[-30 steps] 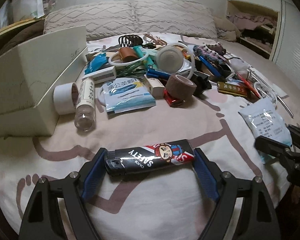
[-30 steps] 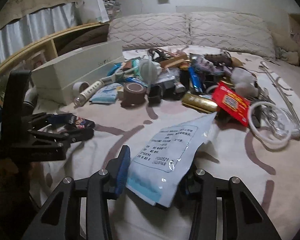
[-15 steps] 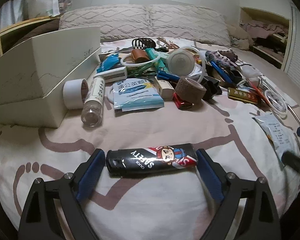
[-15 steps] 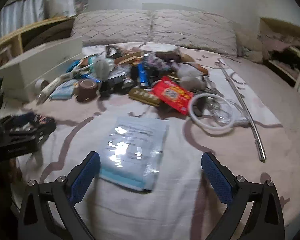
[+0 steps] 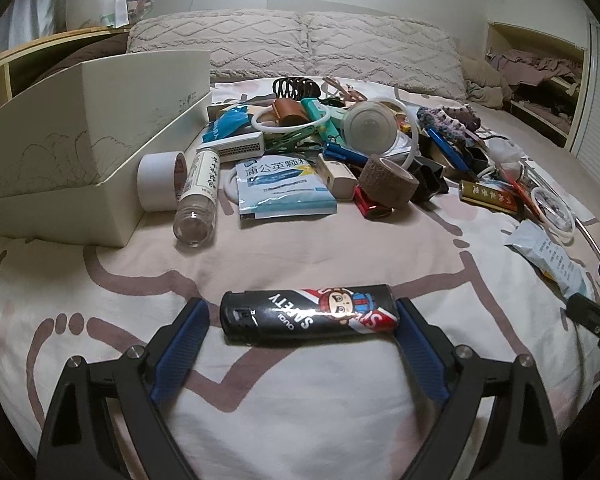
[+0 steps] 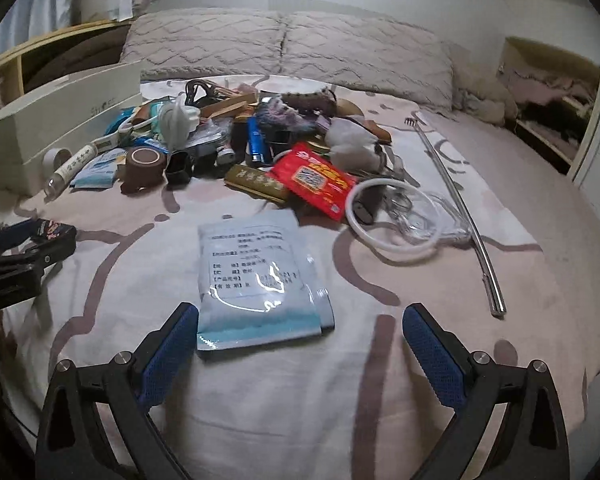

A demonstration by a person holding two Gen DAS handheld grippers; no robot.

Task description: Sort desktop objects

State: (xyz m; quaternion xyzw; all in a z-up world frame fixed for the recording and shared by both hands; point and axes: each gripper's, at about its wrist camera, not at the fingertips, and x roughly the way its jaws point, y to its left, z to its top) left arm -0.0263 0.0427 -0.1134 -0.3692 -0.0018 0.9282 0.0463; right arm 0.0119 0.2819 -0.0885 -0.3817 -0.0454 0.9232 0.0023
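Lighter (image 5: 310, 312) lies crosswise between my left hand-held gripper (image 5: 302, 322) pads; the jaws stand apart, the right pad about touching its end cap, a sliver of gap at the left pad, so nothing is clamped. It rests on the bedspread (image 5: 340, 420) at 6 o'clock of the clutter pile. I judge it light, rigid and glossy; the wrap looks slick, so I'd rather pinch across the flat body than end to end, where it could squirt out.

Right hand-held gripper (image 6: 300, 344) is spread wide and holds nothing. The foil sachet (image 6: 256, 276) lies flat just ahead, its near left corner beside the left pad. My guess is thin, limp and slippery; hard to lift flat off soft bedding, so take it by an edge.

Outward from the lighter:
- 11 o'clock: clear bottle (image 5: 198, 196) on its side, white tape roll (image 5: 158, 180) against the cream box (image 5: 80, 140), the likely sorting bin
- 12 o'clock: blue-white pouch (image 5: 284, 188), brown bandage roll (image 5: 388, 180), round white lid (image 5: 368, 128) in the heap
- 2 o'clock: gold packet (image 5: 490, 196), white ring (image 6: 392, 216), long metal rod (image 6: 460, 208)

Route from the lighter toward the box looks open, though the bottle and tape roll crowd its near corner. Soft bed will give under any downward press
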